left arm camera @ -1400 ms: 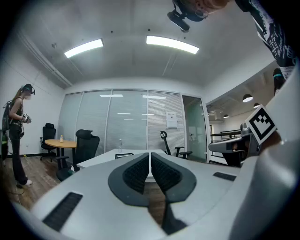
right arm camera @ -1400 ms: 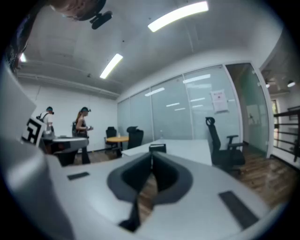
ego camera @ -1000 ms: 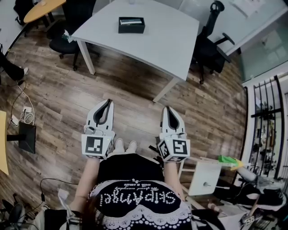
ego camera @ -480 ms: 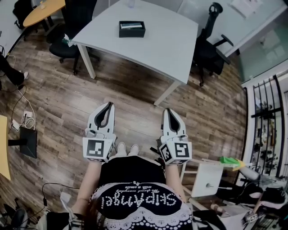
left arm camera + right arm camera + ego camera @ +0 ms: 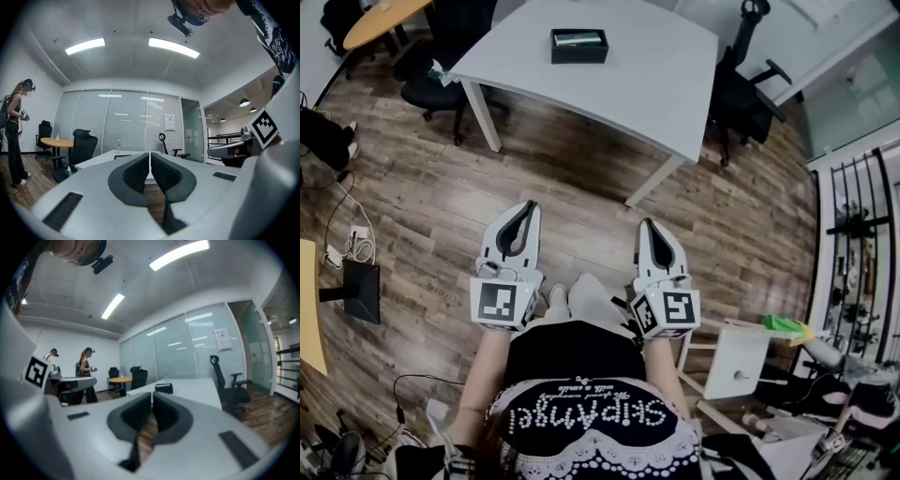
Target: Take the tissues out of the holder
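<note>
Tissue holder (image 5: 578, 46) sits on white table (image 5: 661, 89), far side; nothing pulled out yet, by the look of it. L gripper (image 5: 525, 206) & R gripper (image 5: 650, 228) well short of table, over wood floor (image 5: 581, 202), jaws together, empty. Approach, grab, pull all left.

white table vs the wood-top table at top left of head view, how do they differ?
The white table has a pale, straight-edged top; the wood-top table is orange-brown with a curved edge. The white table carries the black tissue holder; the wood-top table has no such box. Shared: both stand on the plank floor.
</note>
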Demonstrator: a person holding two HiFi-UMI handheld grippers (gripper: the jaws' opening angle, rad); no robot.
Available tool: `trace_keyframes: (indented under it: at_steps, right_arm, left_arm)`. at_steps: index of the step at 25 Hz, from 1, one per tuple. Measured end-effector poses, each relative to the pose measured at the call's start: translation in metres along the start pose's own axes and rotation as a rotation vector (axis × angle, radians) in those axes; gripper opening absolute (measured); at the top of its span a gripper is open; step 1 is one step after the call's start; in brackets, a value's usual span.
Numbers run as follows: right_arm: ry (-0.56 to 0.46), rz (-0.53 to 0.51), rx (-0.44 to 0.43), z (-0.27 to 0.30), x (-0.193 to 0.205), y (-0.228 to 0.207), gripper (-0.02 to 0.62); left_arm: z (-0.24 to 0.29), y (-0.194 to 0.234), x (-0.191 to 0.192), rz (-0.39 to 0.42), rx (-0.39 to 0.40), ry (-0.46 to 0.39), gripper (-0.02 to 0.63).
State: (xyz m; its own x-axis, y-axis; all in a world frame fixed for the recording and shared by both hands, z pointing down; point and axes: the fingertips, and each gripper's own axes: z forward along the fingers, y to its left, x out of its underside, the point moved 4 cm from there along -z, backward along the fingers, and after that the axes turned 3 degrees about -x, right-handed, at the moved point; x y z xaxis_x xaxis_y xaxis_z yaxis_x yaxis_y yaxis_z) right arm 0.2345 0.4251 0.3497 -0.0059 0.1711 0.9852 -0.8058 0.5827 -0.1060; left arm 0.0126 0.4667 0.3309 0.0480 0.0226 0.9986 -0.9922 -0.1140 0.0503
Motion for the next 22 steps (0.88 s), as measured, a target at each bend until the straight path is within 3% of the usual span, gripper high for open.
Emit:
trace_keyframes:
  at_steps: [10,22]
  right_arm:
    - [0.027,0.016,-0.022,0.027,0.002,-0.017,0.035]
    - [0.021,0.005,-0.07,0.12,-0.017,-0.08,0.035]
  left_arm:
    - [0.025,0.009,0.003,0.009,-0.039,0.026,0.043]
    - [0.127,0.024,0.0,0.002,-0.079,-0.018,0.043]
